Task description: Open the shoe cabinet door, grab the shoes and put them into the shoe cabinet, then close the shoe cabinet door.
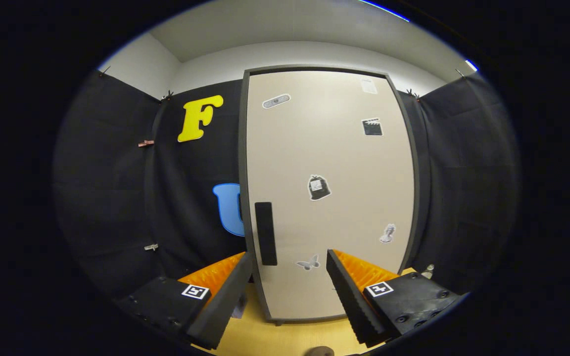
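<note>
A tall beige shoe cabinet (329,163) with a dark frame stands straight ahead of me, its door shut. A black vertical handle (265,233) sits near the door's left edge, low down, just beyond my left finger. Several small stickers dot the door. My gripper (289,262) is open, fingers spread wide with nothing between them, pointing at the lower part of the door. A brown rounded bit (320,351) pokes up below the fingers; I cannot tell whether it is a shoe.
The cabinet stands on a light wooden surface (285,336). Black cloth walls close in on the left, right and behind the cabinet. A small pale object (428,270) sits at the cabinet's lower right corner.
</note>
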Motion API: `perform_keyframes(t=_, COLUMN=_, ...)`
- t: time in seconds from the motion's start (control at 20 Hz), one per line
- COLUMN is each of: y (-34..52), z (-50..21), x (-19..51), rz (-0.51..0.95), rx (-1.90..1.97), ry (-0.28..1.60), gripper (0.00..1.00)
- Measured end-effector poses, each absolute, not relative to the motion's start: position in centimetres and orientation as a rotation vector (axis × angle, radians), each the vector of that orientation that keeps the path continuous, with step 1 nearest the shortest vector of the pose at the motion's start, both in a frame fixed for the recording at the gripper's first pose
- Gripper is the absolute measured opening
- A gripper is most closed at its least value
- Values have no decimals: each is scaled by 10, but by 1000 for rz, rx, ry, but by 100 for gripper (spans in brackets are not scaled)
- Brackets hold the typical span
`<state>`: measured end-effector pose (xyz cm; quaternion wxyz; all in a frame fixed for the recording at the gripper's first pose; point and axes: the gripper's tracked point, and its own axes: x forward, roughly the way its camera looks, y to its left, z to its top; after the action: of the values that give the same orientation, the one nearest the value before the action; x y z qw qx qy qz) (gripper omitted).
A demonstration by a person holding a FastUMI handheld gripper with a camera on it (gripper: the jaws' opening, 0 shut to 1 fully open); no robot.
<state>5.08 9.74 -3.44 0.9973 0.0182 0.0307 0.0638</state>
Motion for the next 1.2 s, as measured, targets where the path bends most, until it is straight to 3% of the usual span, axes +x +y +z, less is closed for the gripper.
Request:
perform_keyframes(t=0.6, y=134, z=-62, x=152, rz=92, rx=34, ry=73, gripper=99)
perform_keyframes(t=0.85, y=138, z=-72, x=177, rz=70, rx=35, ry=75, gripper=94)
perform_keyframes(t=0.9, y=138, z=-74, x=180, rz=66, rx=34, ry=78, gripper=83)
perform_keyframes(t=1.05, y=136, z=-79, x=186, rz=42, rx=21, ry=98, gripper=76)
perform_keyframes(t=1.15, y=136, z=-77, x=188, rz=31, rx=4, ry=83, gripper=47)
perform_keyframes(t=1.2, y=138, z=-76, x=183, rz=32, rx=-6, ry=85, gripper=44)
